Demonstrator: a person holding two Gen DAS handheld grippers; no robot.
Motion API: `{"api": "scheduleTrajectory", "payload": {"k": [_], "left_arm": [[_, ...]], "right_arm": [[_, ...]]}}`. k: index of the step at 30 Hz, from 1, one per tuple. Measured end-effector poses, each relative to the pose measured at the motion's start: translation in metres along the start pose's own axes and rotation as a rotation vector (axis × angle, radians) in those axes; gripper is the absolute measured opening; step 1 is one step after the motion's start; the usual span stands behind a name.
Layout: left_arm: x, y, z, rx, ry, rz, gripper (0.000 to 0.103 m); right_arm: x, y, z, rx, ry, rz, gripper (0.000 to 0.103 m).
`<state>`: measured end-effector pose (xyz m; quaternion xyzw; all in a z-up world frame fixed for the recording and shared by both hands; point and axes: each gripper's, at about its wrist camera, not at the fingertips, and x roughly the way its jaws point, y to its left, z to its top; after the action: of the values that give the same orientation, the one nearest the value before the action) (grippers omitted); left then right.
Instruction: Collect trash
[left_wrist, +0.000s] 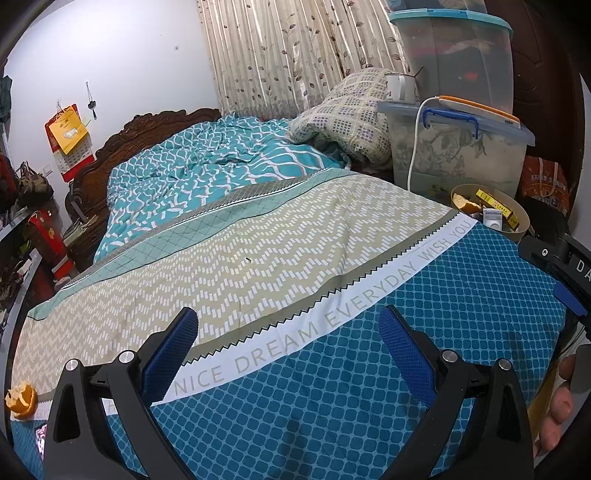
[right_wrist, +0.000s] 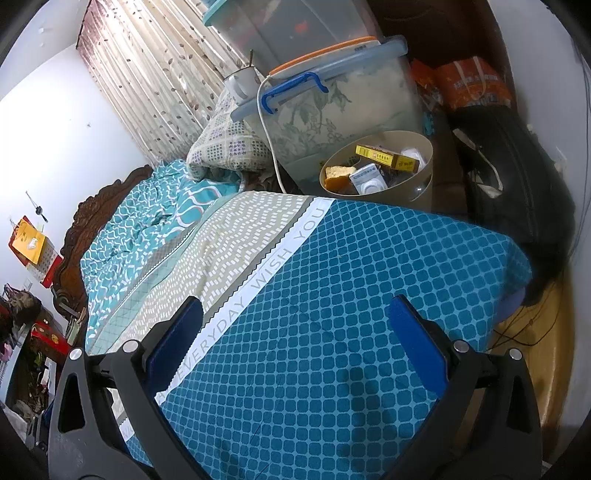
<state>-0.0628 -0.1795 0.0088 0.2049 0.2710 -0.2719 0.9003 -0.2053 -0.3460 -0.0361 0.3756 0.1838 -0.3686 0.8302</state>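
Both the left claw (left_wrist: 288, 350) and right claw (right_wrist: 295, 339) hover with fingers apart, holding nothing, over the bed (left_wrist: 369, 387). An orange peel (left_wrist: 22, 400) lies at its near left edge. Squeezed clumsily, the peel could slip off; the bin (right_wrist: 413, 192) stands far across.

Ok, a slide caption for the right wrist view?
Open right gripper over the blue bedspread, facing a beige bin already holding trash.

I see the bed (left_wrist: 406, 295) under its patterned sheet, an orange peel (left_wrist: 22, 400) lying at its near-left edge, a crumpled teal quilt (left_wrist: 207, 155) and a checked pillow (left_wrist: 347, 114) further up.
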Motion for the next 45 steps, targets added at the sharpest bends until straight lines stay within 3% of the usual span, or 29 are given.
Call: {"api": "scheduleTrajectory", "payload": {"k": [45], "left_arm": [[-0.004, 0.015, -0.003, -0.016, -0.011, 0.015, 0.094]], "right_arm": [[-0.019, 0.01, -0.001, -0.022, -0.067, 0.01, 0.099]]}}
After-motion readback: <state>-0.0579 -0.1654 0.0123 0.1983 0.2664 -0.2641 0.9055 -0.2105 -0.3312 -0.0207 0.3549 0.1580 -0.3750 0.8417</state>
